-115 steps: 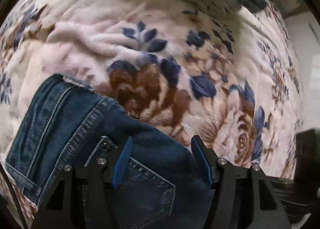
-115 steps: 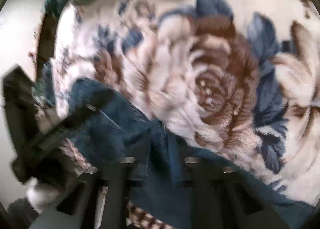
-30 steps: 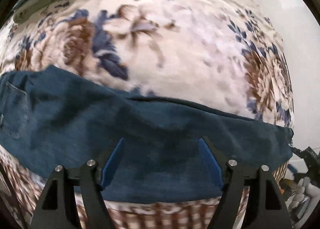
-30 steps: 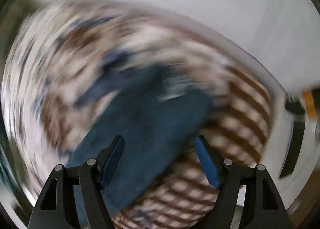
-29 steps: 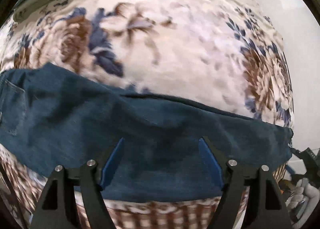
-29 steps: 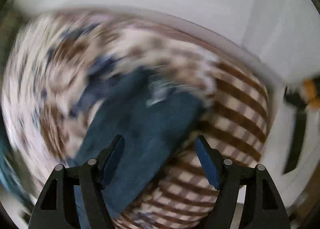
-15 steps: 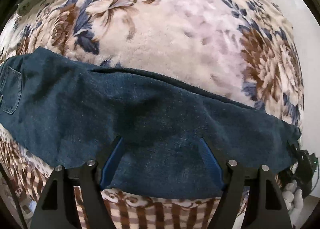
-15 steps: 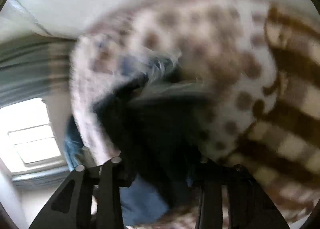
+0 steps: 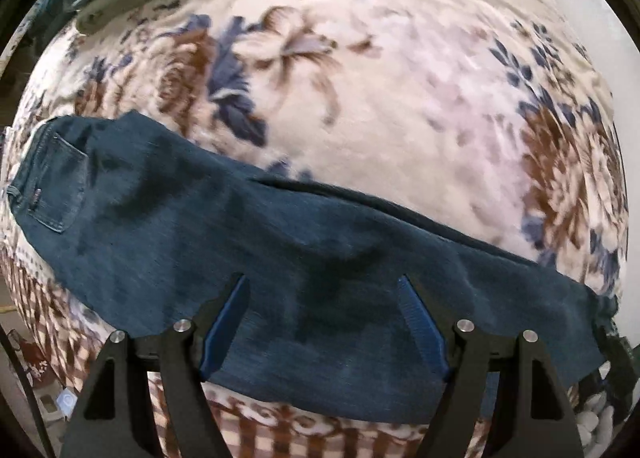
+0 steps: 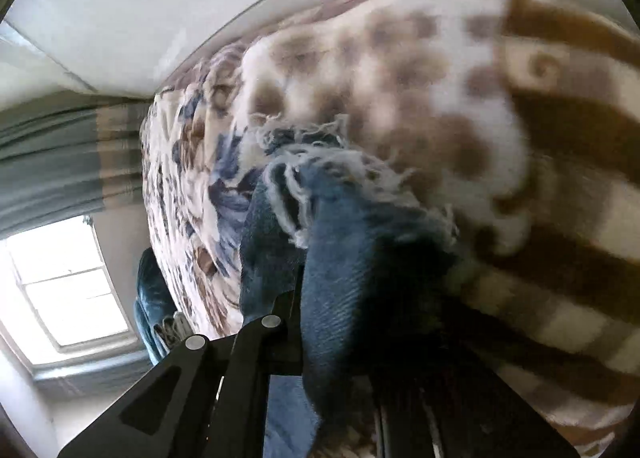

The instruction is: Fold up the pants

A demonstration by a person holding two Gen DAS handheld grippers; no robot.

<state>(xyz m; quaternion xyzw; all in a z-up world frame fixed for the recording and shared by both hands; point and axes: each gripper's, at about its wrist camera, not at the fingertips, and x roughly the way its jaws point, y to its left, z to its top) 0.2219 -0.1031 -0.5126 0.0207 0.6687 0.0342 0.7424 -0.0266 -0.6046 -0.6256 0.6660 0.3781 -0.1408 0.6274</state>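
The left gripper hangs over the near edge of the bed with its two blue-padded fingers spread wide and nothing between them. It looks down and forward onto the middle of the jeans, above the cloth, and I cannot tell if the pads touch it.

The right gripper is very close to the cloth, pressed in at the leg end. Its left finger lies against a thick fold of blue denim and the right finger is hidden behind this fold, so the jaws stand narrow around the frayed hem. White loose threads stick out from this hem just in front of the gripper.

The jeans lie flat and stretched along the near edge of the floral blanket. Their long axis runs from left to right in the left wrist view: the waist with the back pocket points to the left, the leg ends point to the right. The lower edge of the jeans reaches the brown checked border of the blanket.

Farther away, in the right wrist view, there is a grey curtain and a bright window.
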